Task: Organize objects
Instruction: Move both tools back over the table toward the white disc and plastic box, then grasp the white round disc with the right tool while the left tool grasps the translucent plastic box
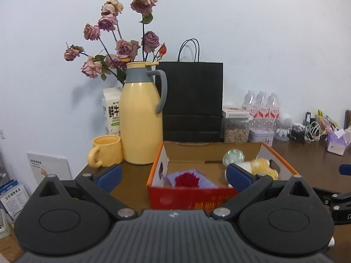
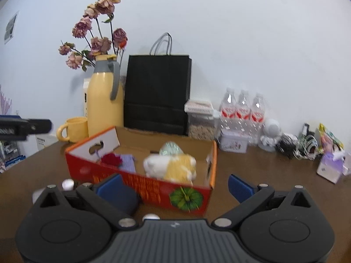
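Brown tabletop against a plain pale wall; clutter ran along the back edge. Near the front sat an open cardboard box with red printed sides and an orange rim, cut-out handles in both short ends. Inside it lay a red crocheted rose on a lilac knitted piece toward the left end, a yellow-and-white plush toy toward the right end, and a pale green glassy ball behind the plush, touching it or nearly so. Left gripper hovered just before the box's front wall, jaws spread wide, nothing between them. Right gripper likewise released and empty, its blue pads straddling the box's front right corner; a dark rounded object by its left pad could not be identified. Behind the box stood a black paper bag with cord handles. Left of that, a yellow thermos jug with grey handle, a yellow mug just beside it, a milk carton holding dried pink roses. Right of the bag: a clear jar of seeds, three water bottles, a small tin, a white robot figurine, tangled cables, a tissue pack.
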A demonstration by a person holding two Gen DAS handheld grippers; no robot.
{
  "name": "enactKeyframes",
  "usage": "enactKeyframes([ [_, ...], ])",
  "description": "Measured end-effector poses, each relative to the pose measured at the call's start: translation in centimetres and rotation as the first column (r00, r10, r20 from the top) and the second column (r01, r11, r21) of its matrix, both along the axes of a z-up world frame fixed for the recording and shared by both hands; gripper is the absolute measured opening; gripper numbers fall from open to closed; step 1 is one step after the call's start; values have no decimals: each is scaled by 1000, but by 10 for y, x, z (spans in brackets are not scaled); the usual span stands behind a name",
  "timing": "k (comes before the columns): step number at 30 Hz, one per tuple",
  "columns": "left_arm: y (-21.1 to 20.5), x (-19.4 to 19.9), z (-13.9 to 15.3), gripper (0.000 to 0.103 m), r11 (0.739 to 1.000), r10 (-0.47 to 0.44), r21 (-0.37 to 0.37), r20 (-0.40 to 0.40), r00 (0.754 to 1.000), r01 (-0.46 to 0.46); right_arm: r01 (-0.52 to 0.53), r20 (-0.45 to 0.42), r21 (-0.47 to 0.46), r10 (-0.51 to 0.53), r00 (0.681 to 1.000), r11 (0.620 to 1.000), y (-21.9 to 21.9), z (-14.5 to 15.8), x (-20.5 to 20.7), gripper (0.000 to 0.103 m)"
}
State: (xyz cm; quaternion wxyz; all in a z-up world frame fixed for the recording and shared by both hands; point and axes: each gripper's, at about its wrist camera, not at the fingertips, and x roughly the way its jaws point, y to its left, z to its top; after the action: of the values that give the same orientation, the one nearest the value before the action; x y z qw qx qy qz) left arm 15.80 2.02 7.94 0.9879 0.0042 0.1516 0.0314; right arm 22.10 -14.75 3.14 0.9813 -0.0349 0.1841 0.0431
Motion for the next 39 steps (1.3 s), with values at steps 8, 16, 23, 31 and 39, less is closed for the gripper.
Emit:
enactKeyframes([
  [8, 7, -33, -23, 103, 1000, 9, 8, -59, 998, -8, 49, -86, -18, -51, 995, 999, -27, -33, -37, 103],
  [16, 15, -64, -54, 103, 1000, -8, -6, -114, 993, 7, 60, -182, -34, -65, 981, 998, -42, -70, -64, 103],
  [23, 19, -73, -56, 103, 1000, -3, -16, -116, 993, 1, 26, -171, -32, -32, 985, 999, -37, -75, -73, 94],
  [31, 16, -72, -56, 103, 1000, -10, -15, -117, 993, 8, -81, -183, -31, 74, 980, 996, -17, -76, -54, 56],
  [39, 17, -71, -60, 103, 1000, -8, -18, -122, 993, 6, -106, -230, -41, 94, 969, 994, -11, -85, -35, 43],
])
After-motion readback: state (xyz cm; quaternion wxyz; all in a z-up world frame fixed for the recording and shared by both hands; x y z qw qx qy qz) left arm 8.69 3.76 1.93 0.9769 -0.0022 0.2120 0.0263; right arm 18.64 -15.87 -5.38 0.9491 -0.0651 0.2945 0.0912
